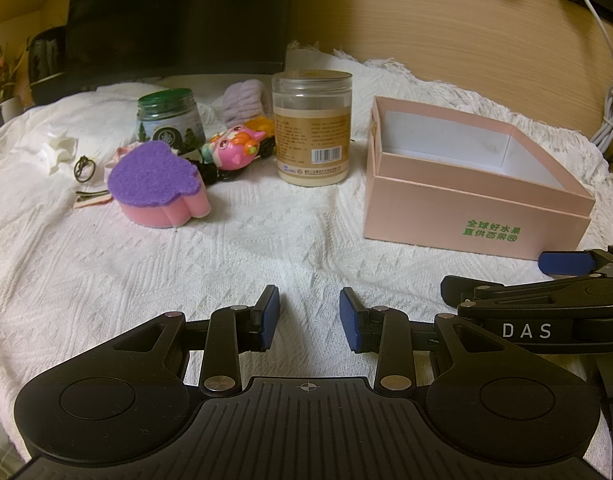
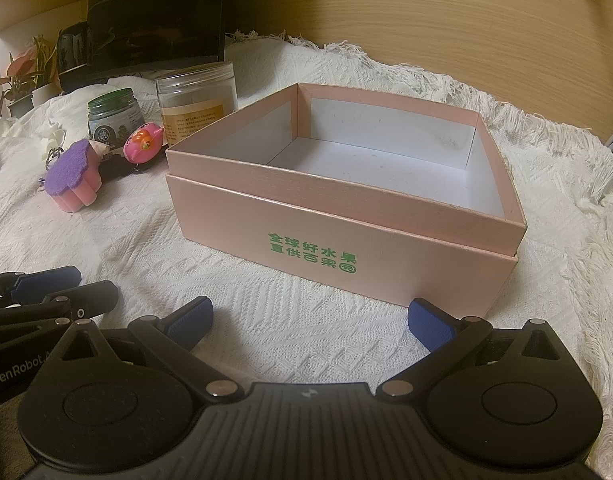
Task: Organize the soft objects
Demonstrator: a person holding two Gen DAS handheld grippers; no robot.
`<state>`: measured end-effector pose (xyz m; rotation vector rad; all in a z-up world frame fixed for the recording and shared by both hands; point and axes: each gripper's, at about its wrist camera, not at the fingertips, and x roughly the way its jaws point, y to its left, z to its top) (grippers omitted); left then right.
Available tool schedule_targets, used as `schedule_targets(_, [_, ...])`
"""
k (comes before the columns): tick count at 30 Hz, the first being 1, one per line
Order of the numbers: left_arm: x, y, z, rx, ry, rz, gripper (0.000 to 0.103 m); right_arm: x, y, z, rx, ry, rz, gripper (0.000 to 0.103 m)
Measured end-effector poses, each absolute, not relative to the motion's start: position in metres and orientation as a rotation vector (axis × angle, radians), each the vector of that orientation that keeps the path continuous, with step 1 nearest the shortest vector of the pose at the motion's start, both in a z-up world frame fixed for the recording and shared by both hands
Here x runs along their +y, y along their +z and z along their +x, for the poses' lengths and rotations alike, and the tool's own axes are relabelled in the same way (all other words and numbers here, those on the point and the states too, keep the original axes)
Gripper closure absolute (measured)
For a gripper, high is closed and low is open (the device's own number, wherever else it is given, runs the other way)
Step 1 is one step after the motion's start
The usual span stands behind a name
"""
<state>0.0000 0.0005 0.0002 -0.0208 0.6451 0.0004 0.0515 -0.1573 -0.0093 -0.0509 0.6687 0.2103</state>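
Nearest the viewer, the left gripper hangs over a white woven cloth, its blue-padded jaws partly apart with only bare cloth between them. Just to its right lies the right gripper, jaws spread wide and likewise holding nothing; its right blue pad sits just in front of the near wall of a pink box.

The pink box, printed with green characters on its near face, stands open on the cloth, its white interior showing bare. To its left, well apart from both grippers, lies the cluster of small items. Closest is a purple-topped pink sponge, flat on the cloth. Beside it rest dark hair clips and a pink cartoon-faced toy.

Behind these stand a green-lidded jar and a taller clear jar with a beige label, both upright. A lilac knitted soft item lies between the jars, farther back. A dark monitor and wood-grain surface close the background.
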Motion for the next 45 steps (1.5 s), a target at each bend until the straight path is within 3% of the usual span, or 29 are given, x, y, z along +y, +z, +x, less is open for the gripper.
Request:
schedule_targets(32, [0.003,0.003,-0.003,0.647,-0.002,-0.022,0.065,-0.158,-0.01,0.051,0.666,0.211,-0.05,0.0])
schedule_targets(37, [0.004,0.005,0.001,0.671,-0.004,-0.04,0.066,-0.166,-0.044,0.047,0.67,0.225,-0.051,0.0])
schedule_targets(43, [0.018,0.012,0.015,0.77,-0.069,-0.097,0.066,-0.17,-0.036,0.062,0.832,0.267,-0.089,0.0])
schedule_targets(45, [0.032,0.017,0.022,0.822,-0.095,-0.179,0.07,-0.172,-0.032,0.067,0.885,0.268,-0.093,0.0])
